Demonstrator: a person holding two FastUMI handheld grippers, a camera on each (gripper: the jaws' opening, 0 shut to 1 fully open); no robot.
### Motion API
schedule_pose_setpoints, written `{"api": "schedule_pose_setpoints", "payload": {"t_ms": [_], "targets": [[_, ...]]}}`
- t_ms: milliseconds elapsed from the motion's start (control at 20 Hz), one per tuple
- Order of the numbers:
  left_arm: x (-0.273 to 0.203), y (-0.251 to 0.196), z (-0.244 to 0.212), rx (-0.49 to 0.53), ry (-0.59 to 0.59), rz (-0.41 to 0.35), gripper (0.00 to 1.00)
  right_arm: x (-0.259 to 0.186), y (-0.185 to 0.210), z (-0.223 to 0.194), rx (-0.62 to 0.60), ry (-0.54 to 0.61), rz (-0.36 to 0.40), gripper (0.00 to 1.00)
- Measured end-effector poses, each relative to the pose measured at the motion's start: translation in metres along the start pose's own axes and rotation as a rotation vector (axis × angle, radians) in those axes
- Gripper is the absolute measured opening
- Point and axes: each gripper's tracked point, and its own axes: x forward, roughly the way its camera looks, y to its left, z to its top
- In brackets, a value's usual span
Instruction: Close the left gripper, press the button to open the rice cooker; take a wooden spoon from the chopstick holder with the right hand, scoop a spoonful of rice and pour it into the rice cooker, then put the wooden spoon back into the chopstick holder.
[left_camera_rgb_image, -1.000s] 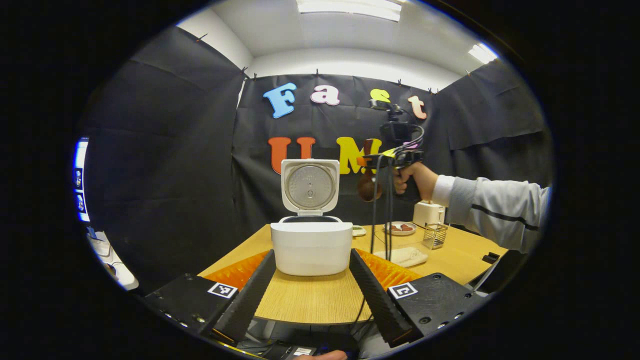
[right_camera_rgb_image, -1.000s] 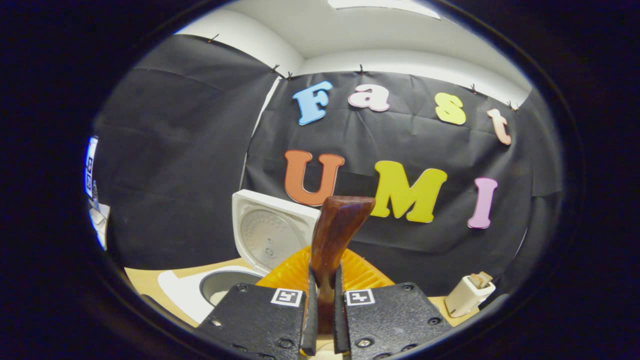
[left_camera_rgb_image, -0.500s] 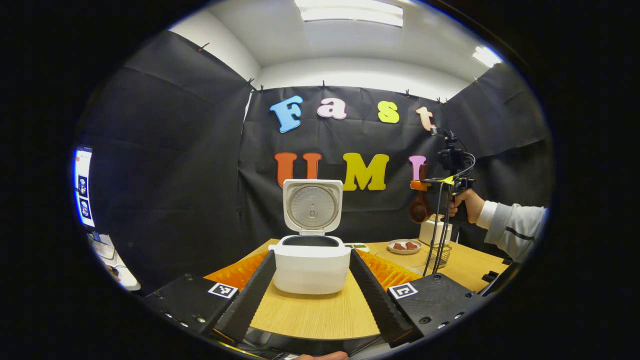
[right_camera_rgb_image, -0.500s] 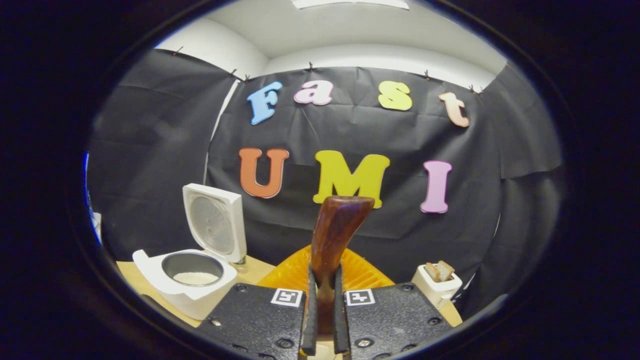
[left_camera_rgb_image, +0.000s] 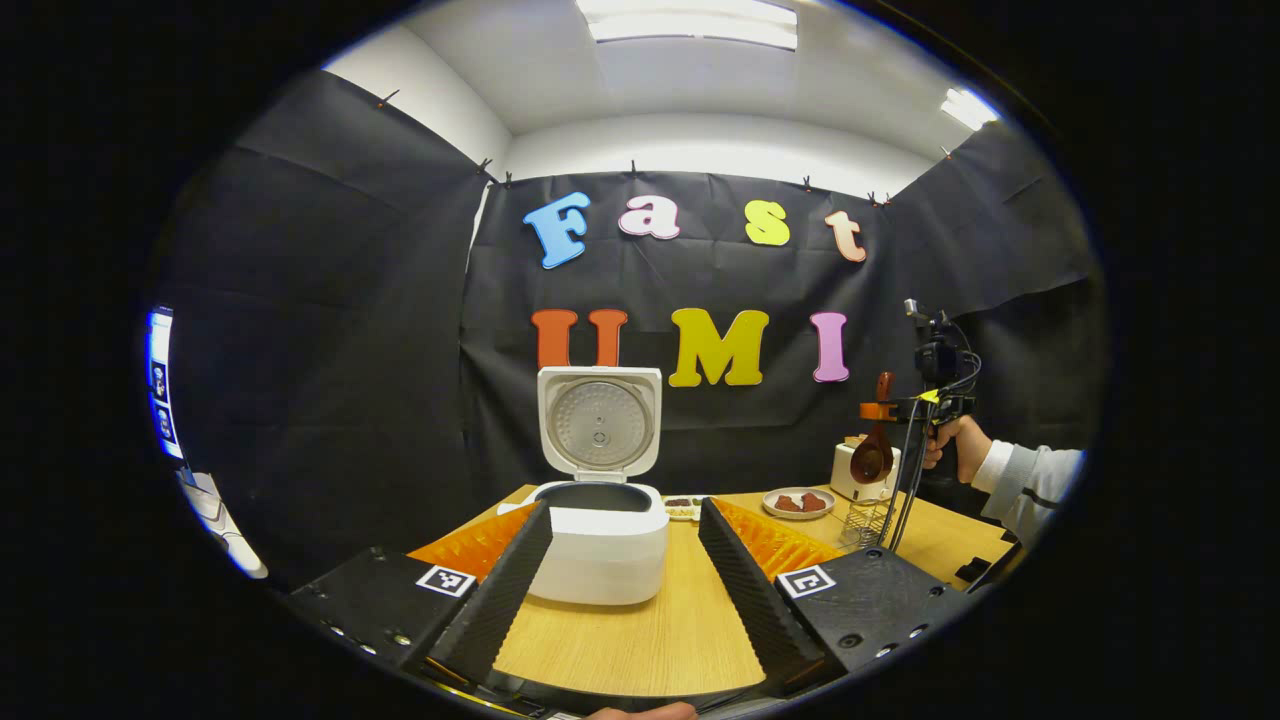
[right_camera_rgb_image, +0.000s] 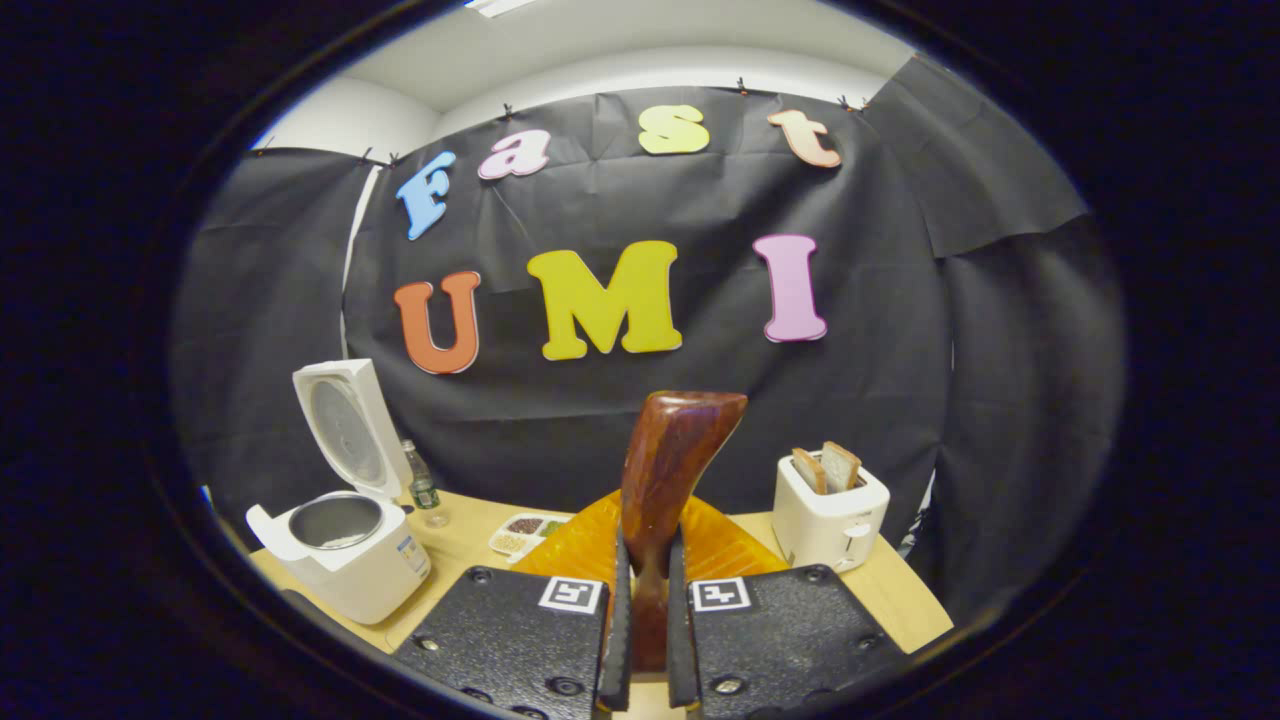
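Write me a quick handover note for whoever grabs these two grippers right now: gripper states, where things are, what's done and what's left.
Left gripper: open, low over the table, facing the rice cooker.
Right gripper: shut on the wooden spoon, held above the chopstick holder beside the toaster.
Done: cooker lid open, some rice shows in the pot.
Left: lower the spoon into the holder and let go.

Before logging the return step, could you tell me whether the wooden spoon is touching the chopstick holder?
Apart: the left gripper view shows the wooden spoon hanging above the chopstick holder.
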Motion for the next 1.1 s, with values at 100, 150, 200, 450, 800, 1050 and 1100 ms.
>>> {"api": "schedule_pose_setpoints", "payload": {"t_ms": [100, 150, 200, 450, 800, 1050, 1100], "targets": [[0.009, -0.011, -0.006, 0.003, 0.017, -0.014, 0.94, 0.005, -0.017, -0.017, 0.040, 0.017, -0.022, 0.16], [0.013, -0.015, -0.011, 0.004, 0.028, -0.016, 0.94, 0.007, -0.022, -0.023, 0.056, 0.026, -0.024, 0.16], [0.016, -0.018, -0.014, 0.005, 0.037, -0.017, 0.94, 0.008, -0.029, -0.030, 0.072, 0.027, -0.028, 0.19], [0.037, -0.030, -0.027, -0.002, 0.067, -0.025, 0.95, 0.014, -0.050, -0.051, 0.079, 0.017, -0.050, 0.21], [0.049, -0.041, -0.047, -0.008, 0.109, -0.040, 0.95, 0.004, -0.067, -0.043, 0.138, -0.061, -0.038, 1.00], [0.061, -0.040, -0.060, -0.013, 0.134, -0.035, 0.95, -0.041, -0.065, -0.012, 0.088, -0.161, -0.103, 1.00], [0.063, -0.041, -0.063, -0.018, 0.137, -0.036, 0.95, -0.054, -0.067, -0.009, 0.080, -0.173, -0.130, 1.00]]}}
